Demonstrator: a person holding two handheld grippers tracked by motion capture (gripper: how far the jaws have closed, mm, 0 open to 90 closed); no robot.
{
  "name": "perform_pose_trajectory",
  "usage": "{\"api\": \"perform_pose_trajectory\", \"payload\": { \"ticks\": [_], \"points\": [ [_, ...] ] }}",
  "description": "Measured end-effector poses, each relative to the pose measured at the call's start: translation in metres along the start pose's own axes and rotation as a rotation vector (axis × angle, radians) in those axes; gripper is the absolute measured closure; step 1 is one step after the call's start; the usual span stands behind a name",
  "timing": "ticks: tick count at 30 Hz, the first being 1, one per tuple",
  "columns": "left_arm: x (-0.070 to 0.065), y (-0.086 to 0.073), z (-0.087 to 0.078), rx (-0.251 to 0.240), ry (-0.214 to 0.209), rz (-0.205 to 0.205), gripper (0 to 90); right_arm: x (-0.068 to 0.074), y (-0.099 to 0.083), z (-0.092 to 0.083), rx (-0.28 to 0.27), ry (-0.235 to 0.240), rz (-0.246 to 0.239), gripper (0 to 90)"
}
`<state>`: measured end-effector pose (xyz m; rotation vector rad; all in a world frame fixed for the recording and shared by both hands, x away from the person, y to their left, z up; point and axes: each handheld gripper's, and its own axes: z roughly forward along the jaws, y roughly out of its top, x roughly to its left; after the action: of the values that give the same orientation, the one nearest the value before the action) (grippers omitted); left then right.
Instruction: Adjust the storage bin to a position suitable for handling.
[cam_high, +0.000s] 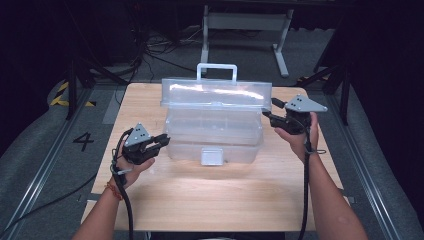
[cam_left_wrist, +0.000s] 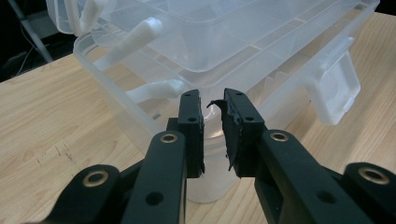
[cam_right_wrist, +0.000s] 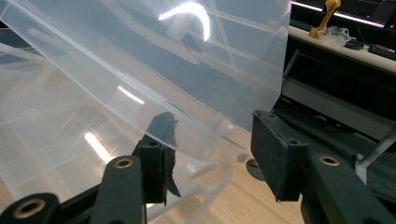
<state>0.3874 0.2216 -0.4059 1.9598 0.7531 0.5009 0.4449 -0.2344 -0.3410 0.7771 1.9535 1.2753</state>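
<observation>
Clear plastic lidded storage box (cam_high: 212, 131) on worktop (cam_high: 210, 195). Left gripper (cam_high: 159, 141) fingers nearly clenched, empty, near box's left end; right gripper (cam_high: 268, 116) fingers released, straddling lid edge, likely lifting.

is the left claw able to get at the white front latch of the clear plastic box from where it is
Probably yes: the left claw sits by the clear plastic box's front left corner, and bare wooden table lies between it and the white front latch.

Bright overhead light floods the desk (cam_high: 215, 195), glare streaks the clear box (cam_right_wrist: 187, 18), surroundings sit dark, near jaws slightly soft.
</observation>
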Motion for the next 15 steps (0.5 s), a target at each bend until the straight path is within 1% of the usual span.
{"api": "perform_pose_trajectory", "payload": {
  "ticks": [2,3,4,6,7,11,13,14,15],
  "points": [
    [0.003,-0.001,0.001,-0.005,-0.002,0.001,78.2,0.001,0.001,0.007,-0.009,-0.014,-0.018,56.6],
    [0.003,-0.001,0.001,-0.005,-0.002,0.001,78.2,0.001,0.001,0.007,-0.009,-0.014,-0.018,56.6],
    [0.003,-0.001,0.001,-0.005,-0.003,-0.001,78.2,-0.001,0.001,0.009,-0.02,-0.014,0.002,57.4],
    [0.003,-0.001,0.001,-0.006,-0.003,0.002,78.1,-0.002,0.002,0.009,-0.018,-0.017,0.004,58.9],
    [0.004,-0.001,0.001,-0.009,-0.004,0.004,78.1,-0.004,0.003,0.009,-0.03,-0.019,0.012,62.0],
    [0.003,-0.002,0.001,-0.008,-0.006,0.0,78.0,-0.006,0.006,0.01,-0.033,-0.028,0.005,62.8],
    [0.003,-0.001,0.001,-0.009,-0.005,0.004,77.8,-0.007,0.009,0.011,-0.025,-0.038,-0.006,63.2],
    [0.004,-0.001,0.001,-0.008,-0.005,0.003,77.8,-0.007,0.011,0.011,-0.023,-0.042,-0.019,63.2],
    [0.004,-0.001,0.001,-0.008,-0.002,0.002,77.4,-0.009,0.013,0.012,-0.019,-0.039,-0.022,63.3]
  ]
}}
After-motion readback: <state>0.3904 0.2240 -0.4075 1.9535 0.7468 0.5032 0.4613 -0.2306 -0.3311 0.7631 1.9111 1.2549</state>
